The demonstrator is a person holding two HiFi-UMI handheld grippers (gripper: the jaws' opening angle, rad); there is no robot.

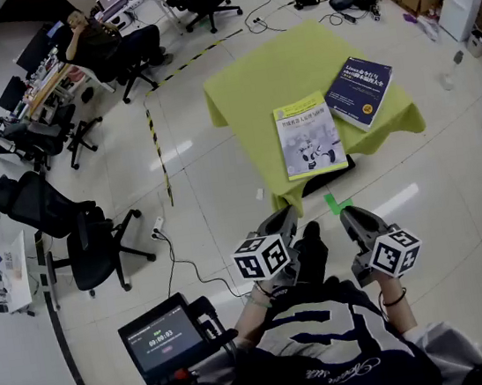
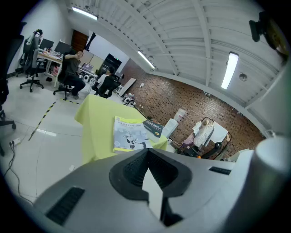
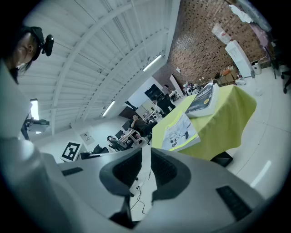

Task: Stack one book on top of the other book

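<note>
A table draped in a yellow-green cloth (image 1: 294,64) carries two books side by side. The white and yellow book (image 1: 310,136) lies near the front edge, and the dark blue book (image 1: 360,90) lies to its right, farther back. Both grippers hang low over the floor, well short of the table. My left gripper (image 1: 285,218) is shut and empty, its tips meeting (image 2: 148,150). My right gripper (image 1: 351,216) holds nothing, with a narrow slit between its jaws (image 3: 145,148). Both gripper views show the white book (image 2: 129,134) (image 3: 182,132) and the blue book (image 2: 153,127) (image 3: 203,98) ahead.
Black office chairs (image 1: 78,237) stand at the left, and a person sits at a desk (image 1: 99,38) in the far left corner. A small screen (image 1: 163,336) is near my body. A cable (image 1: 175,259) and green tape (image 1: 339,204) lie on the floor before the table.
</note>
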